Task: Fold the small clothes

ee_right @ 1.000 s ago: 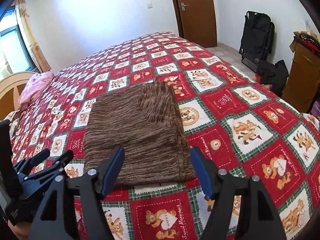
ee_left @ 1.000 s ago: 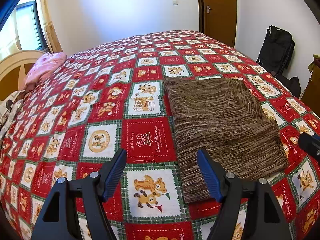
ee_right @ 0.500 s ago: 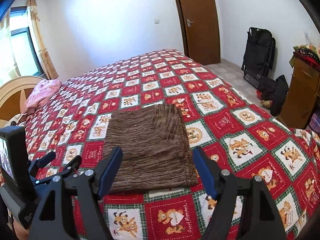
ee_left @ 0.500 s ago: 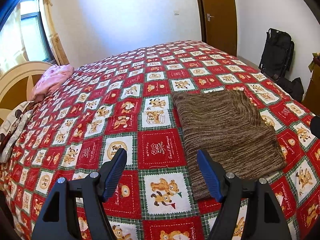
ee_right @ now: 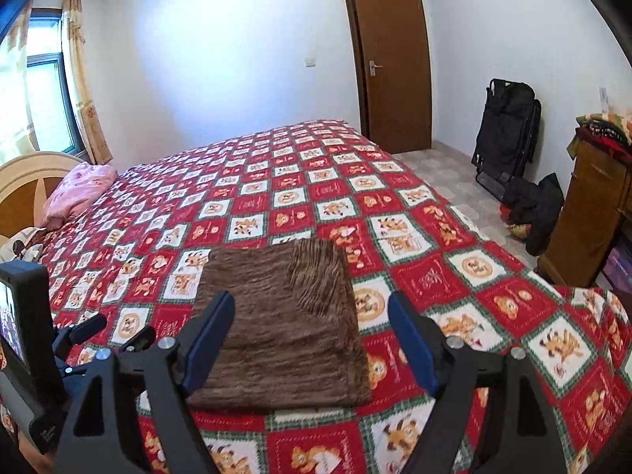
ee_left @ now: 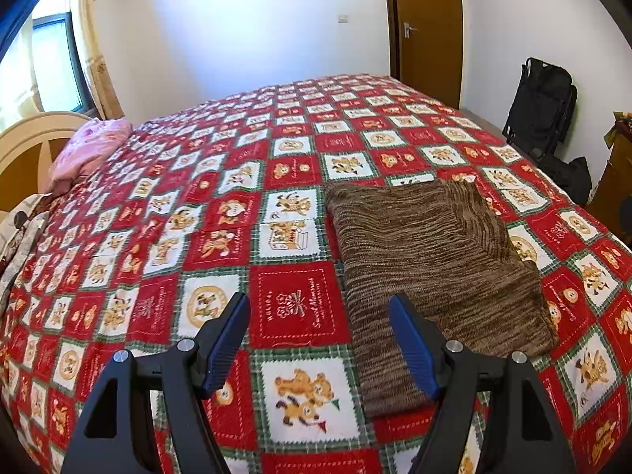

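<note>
Brown knit garment (ee_left: 430, 272) lies folded into a flat rectangle on the red patchwork bedspread (ee_left: 166, 205), near the bed's front edge and toward its right side, with one narrower flap turned over along its right portion. Compared with a second ago, both cameras now see more wall and door (ee_right: 391, 63) and less quilt, so both grippers have lifted and drawn back from the cloth; the garment itself has kept its shape and place. That reads to me as the fold being finished and released, with the hands retreating rather than setting up another crease.

The left gripper (ee_left: 318, 339) hangs above the bedspread with its blue fingers spread wide and nothing between them; the garment's near left corner sits just under and beyond its right finger, not touched. In the right wrist view the right gripper (ee_right: 310, 335) is likewise wide apart and empty, hovering over the near edge of the garment (ee_right: 284, 316), which fills the gap between its fingers. The left gripper's body (ee_right: 98, 339) shows at the lower left there, beside the cloth. A pink pillow (ee_left: 89, 148) rests at the headboard, well apart.
</note>
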